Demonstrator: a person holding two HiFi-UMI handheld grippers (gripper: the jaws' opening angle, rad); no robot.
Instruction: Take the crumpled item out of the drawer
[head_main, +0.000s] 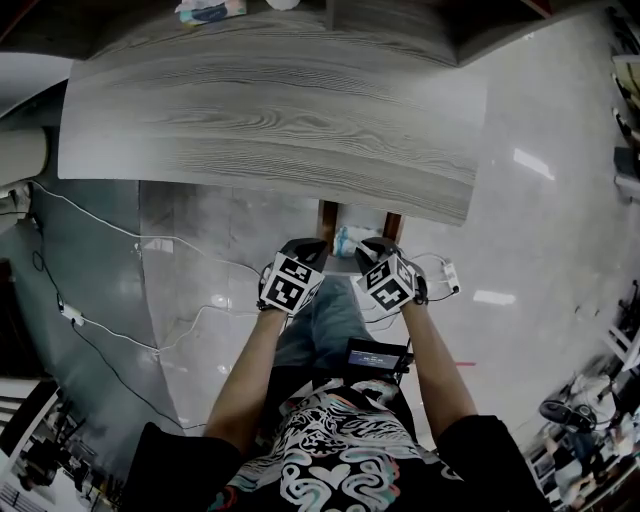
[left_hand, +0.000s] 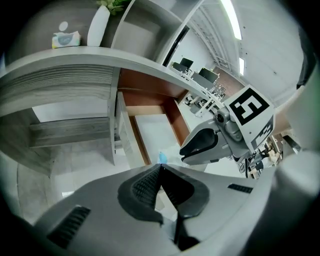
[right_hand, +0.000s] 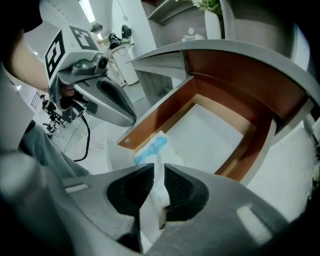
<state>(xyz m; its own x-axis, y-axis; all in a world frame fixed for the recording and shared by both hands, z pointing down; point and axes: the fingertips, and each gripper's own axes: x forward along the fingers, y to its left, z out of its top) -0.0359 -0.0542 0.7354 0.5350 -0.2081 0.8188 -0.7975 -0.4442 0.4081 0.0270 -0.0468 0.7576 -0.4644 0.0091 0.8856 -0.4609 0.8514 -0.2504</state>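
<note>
The crumpled item (right_hand: 156, 148), white with a blue patch, is pinched between the pads of my right gripper (right_hand: 159, 169), which is shut on it just in front of the open drawer (right_hand: 150, 119). The drawer has brown walls and a white floor with nothing else visible inside. In the head view the crumpled item (head_main: 345, 240) sits between my left gripper (head_main: 303, 248) and right gripper (head_main: 373, 248), at the drawer (head_main: 325, 212) under the table's near edge. In its own view, my left gripper (left_hand: 161, 167) is shut with nothing in it, beside the right gripper (left_hand: 220, 137).
The grey wood table (head_main: 270, 110) spans the scene above the drawer. A tissue box (left_hand: 66, 39) and a white vase (left_hand: 98, 25) stand on its far part. White cables (head_main: 100, 330) trail across the glossy floor at the left. Shelves and office clutter lie further off.
</note>
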